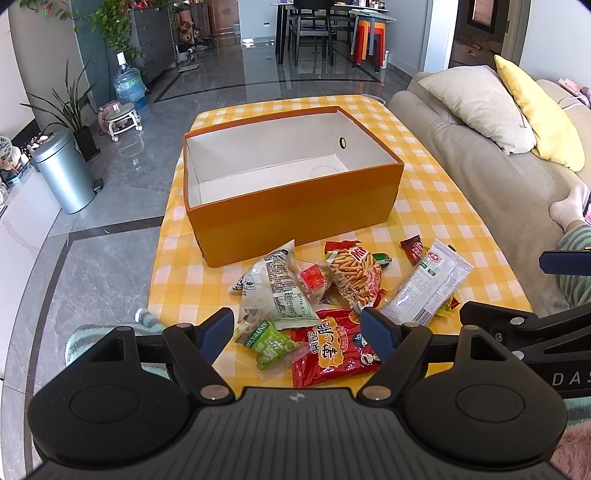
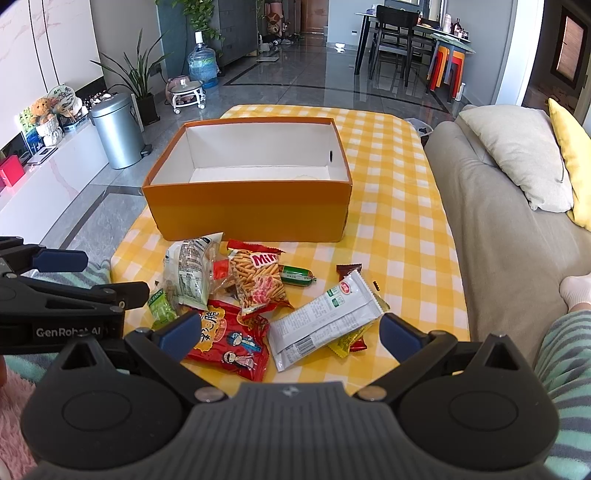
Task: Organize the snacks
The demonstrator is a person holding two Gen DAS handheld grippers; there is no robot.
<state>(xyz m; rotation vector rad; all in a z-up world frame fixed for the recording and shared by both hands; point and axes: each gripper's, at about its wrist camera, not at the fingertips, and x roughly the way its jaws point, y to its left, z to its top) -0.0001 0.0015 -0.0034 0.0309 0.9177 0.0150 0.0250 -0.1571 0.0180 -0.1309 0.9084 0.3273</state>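
An orange box with a white, empty inside stands on the yellow checked tablecloth; it also shows in the right wrist view. Several snack packets lie in a heap in front of it: a red packet, a stick-snack bag, a long white wrapper, a clear bag and a green raisin packet. My left gripper is open above the red packet. My right gripper is open above the red packet and white wrapper.
A beige sofa with grey and yellow pillows runs along the right of the table. A metal bin and plants stand on the tiled floor at left. A dining table with chairs is far back. Someone's socked foot rests at right.
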